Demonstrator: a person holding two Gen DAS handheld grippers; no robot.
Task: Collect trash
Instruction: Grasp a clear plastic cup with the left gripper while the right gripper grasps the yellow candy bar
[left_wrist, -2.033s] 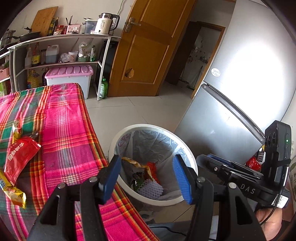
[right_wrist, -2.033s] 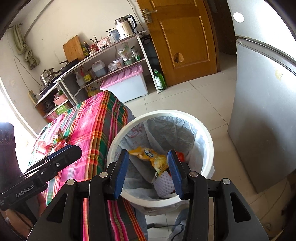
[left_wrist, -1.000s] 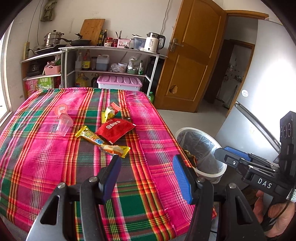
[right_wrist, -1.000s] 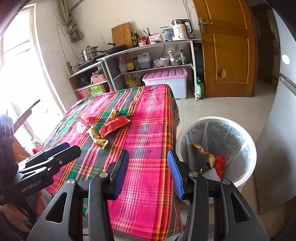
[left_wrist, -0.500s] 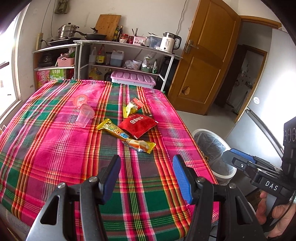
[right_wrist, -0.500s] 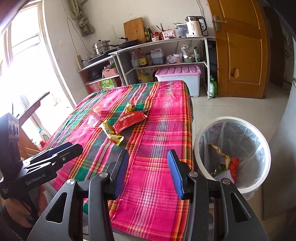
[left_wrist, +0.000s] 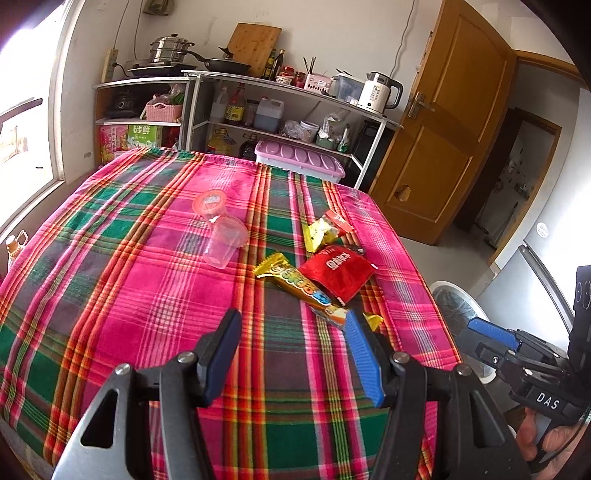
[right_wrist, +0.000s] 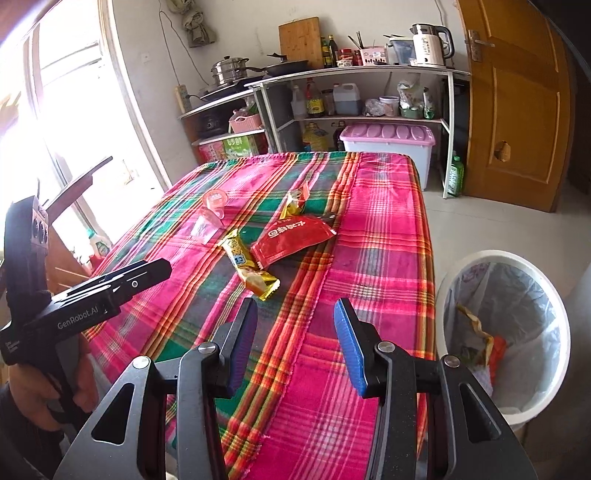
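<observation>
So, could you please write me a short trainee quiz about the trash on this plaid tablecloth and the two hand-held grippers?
1. True or false: the left hand-held gripper grips the long gold snack wrapper.
2. Multiple choice: the flat red foil packet lies A) on the plaid tablecloth, B) in the white round trash bin, C) on the shelf.
3. Fill in: the clear plastic cup lies tipped on its ____.

Key: 1 false, both hand-held grippers, including the right one, are open and empty; 2 A; 3 side.
</observation>
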